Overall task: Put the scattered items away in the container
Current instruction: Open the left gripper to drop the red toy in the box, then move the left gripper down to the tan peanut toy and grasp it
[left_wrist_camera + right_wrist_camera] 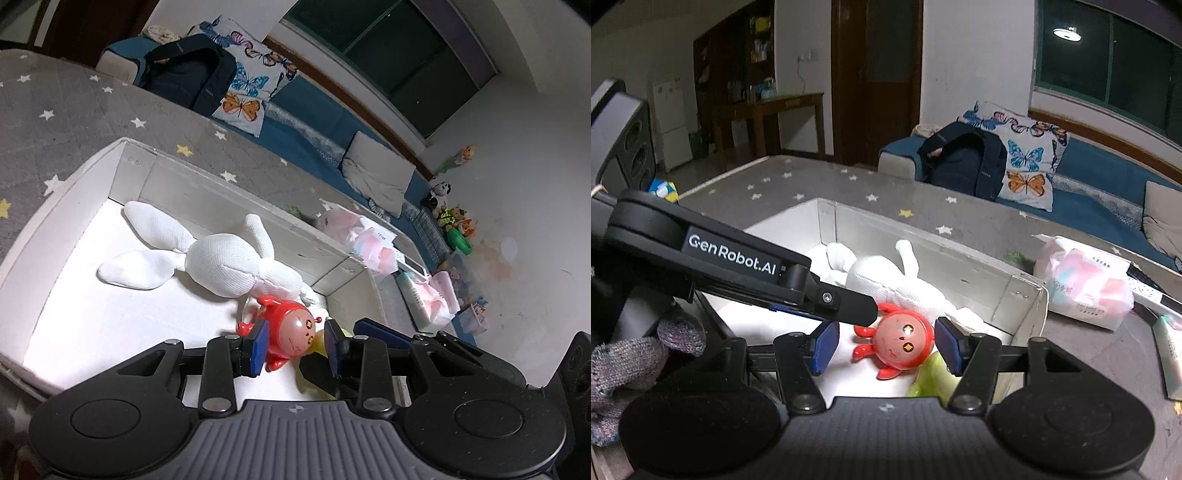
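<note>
While both tongs (295,347) (882,345) gape empty, the box (66,206) sits on star-patterned grey matting (74,103).

The only lettering that can be read is the white brand name "GenRobot.AI" on the black side of the left gripper (849,302) as the right wrist view shows it, while the print on the tissue pack (1086,284) is too small to make out.
</note>
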